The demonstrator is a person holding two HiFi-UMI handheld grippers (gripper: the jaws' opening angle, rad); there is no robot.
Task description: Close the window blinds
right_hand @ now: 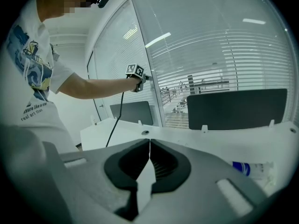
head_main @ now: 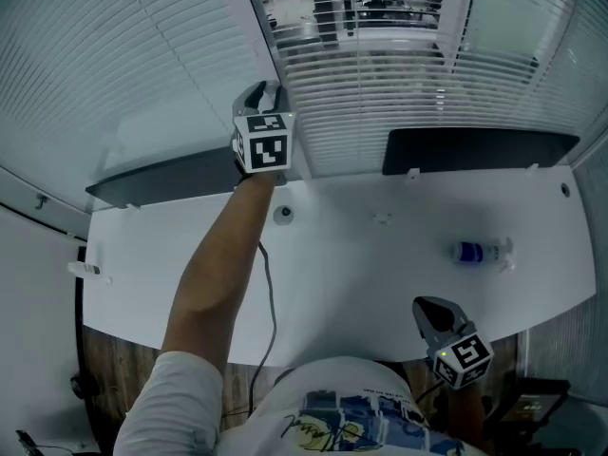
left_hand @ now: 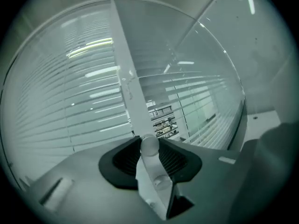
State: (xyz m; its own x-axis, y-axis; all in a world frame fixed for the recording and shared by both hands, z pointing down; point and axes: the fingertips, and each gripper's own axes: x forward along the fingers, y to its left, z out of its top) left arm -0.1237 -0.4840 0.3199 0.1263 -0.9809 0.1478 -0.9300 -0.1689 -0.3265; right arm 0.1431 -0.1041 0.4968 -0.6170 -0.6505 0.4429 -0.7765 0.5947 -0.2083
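Far left, at the window: left hand-held gripper [head_main: 264, 93] pinching the thin white tilt wand [left_hand: 150, 149] of the window blinds [head_main: 380, 93], slats part-open. Probably light, stiff, smooth plastic; apt to slip when twisted, so best gripped squarely near its lower end. Near right: right hand-held gripper [head_main: 429, 310] closed on nothing over the desk [head_main: 361, 274].

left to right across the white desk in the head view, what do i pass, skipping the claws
small white item at the left edge → round cable grommet → bottle with a blue label, lying on its side
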